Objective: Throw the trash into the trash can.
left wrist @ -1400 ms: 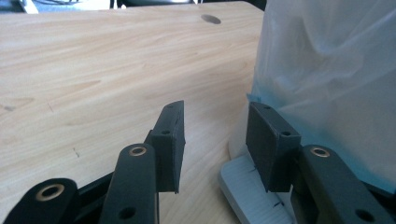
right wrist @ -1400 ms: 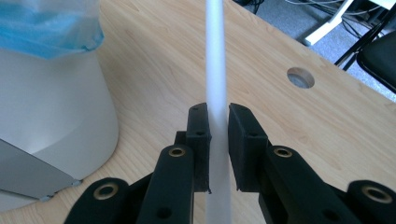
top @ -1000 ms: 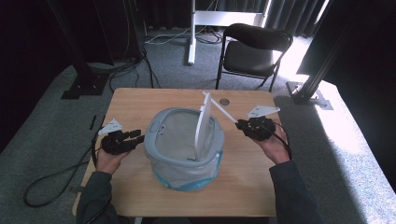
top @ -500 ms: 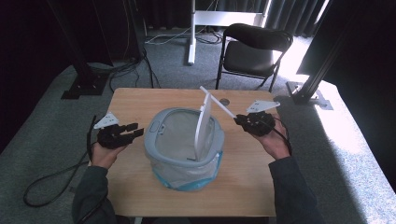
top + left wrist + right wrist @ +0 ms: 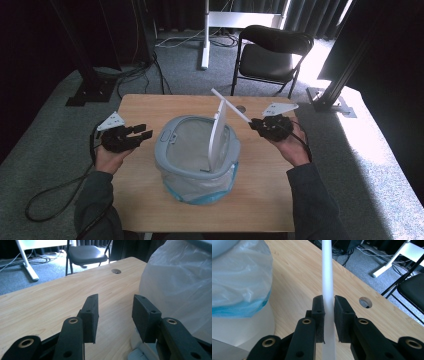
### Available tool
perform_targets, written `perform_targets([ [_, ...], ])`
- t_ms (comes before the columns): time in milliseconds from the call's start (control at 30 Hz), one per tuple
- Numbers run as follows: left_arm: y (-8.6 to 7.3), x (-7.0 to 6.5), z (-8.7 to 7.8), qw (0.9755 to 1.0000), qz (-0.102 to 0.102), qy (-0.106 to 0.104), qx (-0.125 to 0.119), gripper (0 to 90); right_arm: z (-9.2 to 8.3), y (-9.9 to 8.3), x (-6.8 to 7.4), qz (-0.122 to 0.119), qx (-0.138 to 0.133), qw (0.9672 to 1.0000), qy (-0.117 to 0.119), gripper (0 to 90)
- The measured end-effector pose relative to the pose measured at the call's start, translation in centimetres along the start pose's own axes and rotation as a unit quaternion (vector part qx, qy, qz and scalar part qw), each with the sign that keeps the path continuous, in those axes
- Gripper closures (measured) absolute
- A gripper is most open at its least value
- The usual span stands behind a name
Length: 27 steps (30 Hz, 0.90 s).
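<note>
At the centre of the wooden table (image 5: 150, 210) we count one round pale-grey bin (image 5: 197, 157), lined with one thin, crinkled translucent bag (image 5: 239, 277) over a blue band. To the right of the bin, we see the right gripper (image 5: 256, 124) with its two black jaws clamped on one flat white plastic handle (image 5: 327, 277), a smooth strip rising from the bin's rim. To the left of the bin, the left gripper (image 5: 142, 132) hangs with its blocky black jaws wide apart and nothing between them; one grey three-cornered plate tops each gripper.

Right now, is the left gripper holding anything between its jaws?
No, the left gripper has its jaws apart with only the table visible between them.
</note>
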<state>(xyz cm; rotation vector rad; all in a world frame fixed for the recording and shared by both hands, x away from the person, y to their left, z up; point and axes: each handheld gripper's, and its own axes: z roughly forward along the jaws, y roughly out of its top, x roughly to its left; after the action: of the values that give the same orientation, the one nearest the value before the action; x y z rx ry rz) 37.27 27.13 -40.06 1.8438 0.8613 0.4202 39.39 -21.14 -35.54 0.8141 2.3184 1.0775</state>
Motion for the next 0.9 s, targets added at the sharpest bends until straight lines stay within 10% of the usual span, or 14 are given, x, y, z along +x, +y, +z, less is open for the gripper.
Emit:
perform_targets([
  [900,1.3,-0.6,-0.6,0.9998,0.014,-0.003,-0.011,56.8,-1.3,2.9,1.1,-0.037,-0.017,0.9991,0.014,78.9],
])
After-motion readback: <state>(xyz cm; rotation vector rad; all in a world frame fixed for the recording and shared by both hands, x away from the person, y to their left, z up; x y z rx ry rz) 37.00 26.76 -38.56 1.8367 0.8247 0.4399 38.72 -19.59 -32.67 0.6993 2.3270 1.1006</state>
